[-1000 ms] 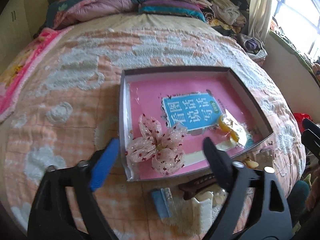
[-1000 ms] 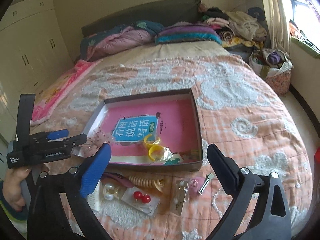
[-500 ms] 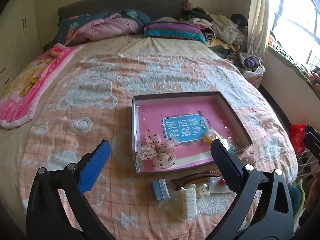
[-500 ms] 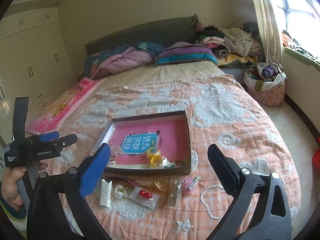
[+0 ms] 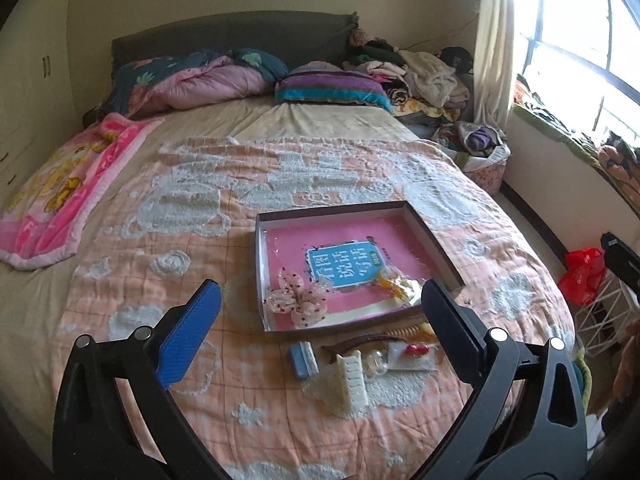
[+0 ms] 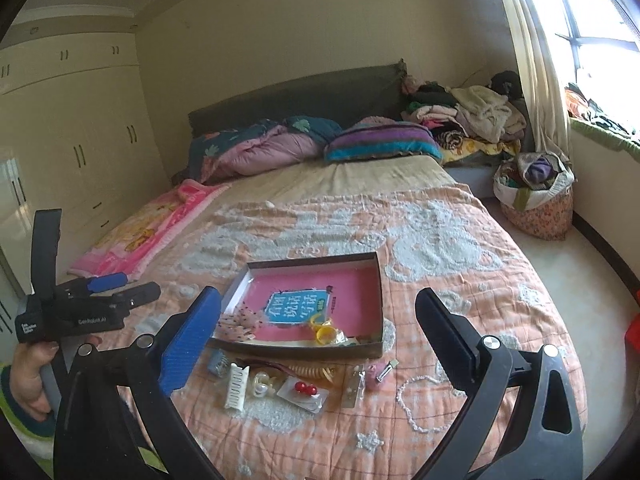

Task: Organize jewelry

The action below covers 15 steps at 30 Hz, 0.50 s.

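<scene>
Light: daylight through window [image 5: 568, 40], right side, blown out.
Distortion: fisheye bending, dark corners.
Focus: sharp.

**Bed holds the lot**

The bed [image 5: 168, 248] fills mid-frame under an orange quilt [image 5: 360, 176]. At centre sits the shallow box [image 5: 434, 240]; just below it lie a white comb [image 5: 352, 380], blue clip [image 5: 302, 360] and red earring card [image 5: 412, 356]. Pillows [image 5: 328, 88] sit along the top.

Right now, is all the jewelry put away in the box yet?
Not yet. The sparkly bow and yellow rings already lie in the box. Both grippers, left and right, are open and hold nothing. The white comb clip, red earrings and bead necklace wait on the blanket.
</scene>
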Available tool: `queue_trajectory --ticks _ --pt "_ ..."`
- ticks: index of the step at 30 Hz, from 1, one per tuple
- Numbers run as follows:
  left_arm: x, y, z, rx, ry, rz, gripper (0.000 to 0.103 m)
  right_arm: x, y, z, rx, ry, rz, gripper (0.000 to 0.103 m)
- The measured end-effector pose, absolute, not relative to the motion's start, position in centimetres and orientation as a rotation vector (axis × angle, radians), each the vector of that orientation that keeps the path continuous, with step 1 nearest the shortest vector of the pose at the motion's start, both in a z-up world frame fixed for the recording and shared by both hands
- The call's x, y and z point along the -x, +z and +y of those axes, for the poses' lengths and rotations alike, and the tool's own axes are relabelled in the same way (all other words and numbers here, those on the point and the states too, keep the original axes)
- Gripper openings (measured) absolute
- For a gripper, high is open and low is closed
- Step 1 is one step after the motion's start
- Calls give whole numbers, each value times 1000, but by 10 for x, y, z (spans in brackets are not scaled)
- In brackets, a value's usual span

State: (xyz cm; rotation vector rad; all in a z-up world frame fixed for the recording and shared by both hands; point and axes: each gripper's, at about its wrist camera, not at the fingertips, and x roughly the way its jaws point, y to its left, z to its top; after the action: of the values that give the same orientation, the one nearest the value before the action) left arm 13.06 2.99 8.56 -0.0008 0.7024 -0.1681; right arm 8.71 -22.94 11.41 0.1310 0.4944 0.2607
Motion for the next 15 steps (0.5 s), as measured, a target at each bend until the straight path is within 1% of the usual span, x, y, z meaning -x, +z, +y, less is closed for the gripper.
queue_trajectory --ticks 7,15 --pt "-106 89 22 -13 -173 677 94 -69 118 -231 -127 274 486 97" --pt "-86 76 13 -24 -174 688 94 -57 104 -227 -107 287 512 97"
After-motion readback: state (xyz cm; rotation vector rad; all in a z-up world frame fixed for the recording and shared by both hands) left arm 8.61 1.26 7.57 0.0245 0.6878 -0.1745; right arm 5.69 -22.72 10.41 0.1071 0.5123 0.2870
